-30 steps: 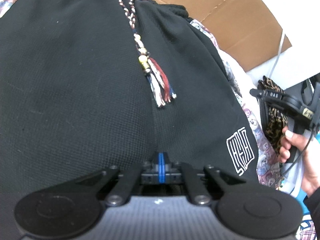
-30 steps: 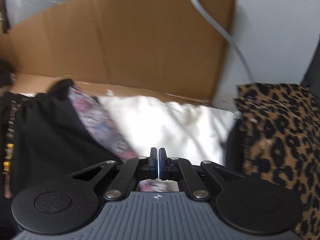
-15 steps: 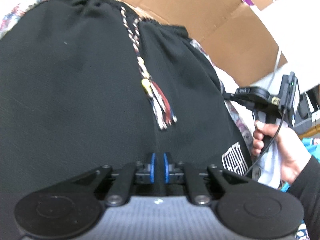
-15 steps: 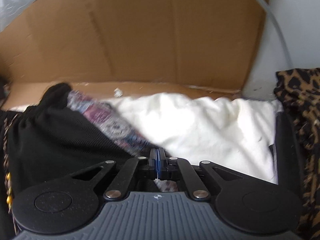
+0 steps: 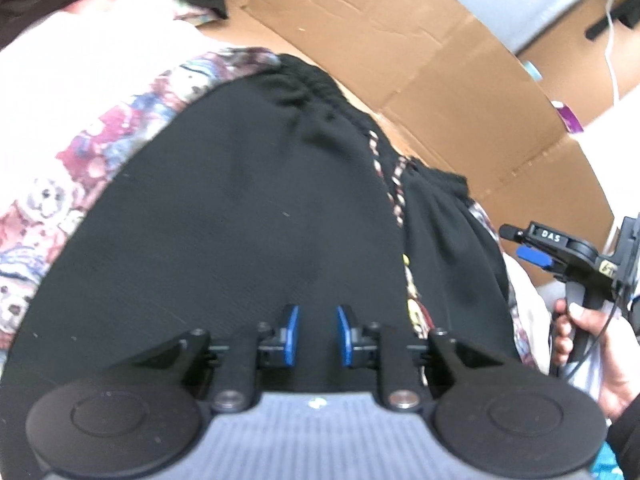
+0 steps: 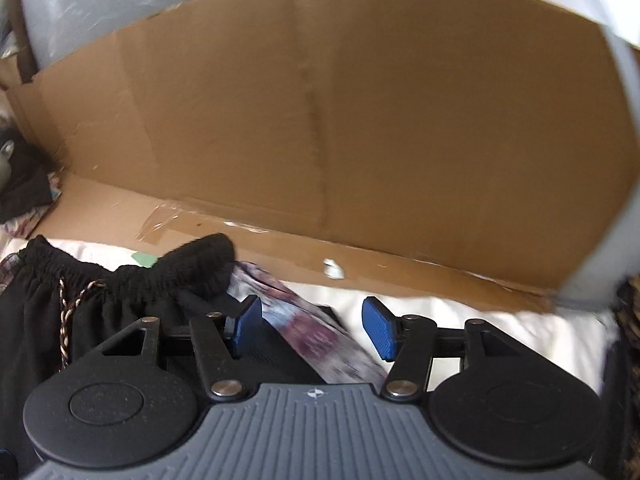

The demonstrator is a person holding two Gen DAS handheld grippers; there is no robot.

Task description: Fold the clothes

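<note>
A cardboard box (image 6: pixel 360 128) stands at the far side. Black shorts (image 5: pixel 240 240) lie flat below the left gripper (image 5: pixel 317 334), its jaws opening, nothing between. The right gripper (image 6: pixel 312 326) is opening over their right edge and a printed cloth (image 6: pixel 320 340).

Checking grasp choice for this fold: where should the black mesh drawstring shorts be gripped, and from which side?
Probably the gathered elastic waistband of the black mesh drawstring shorts, at its raised outer corner. Come from the cardboard-wall side: there the band bunches into a thick ridge, while the leg fabric lies flat.
</note>
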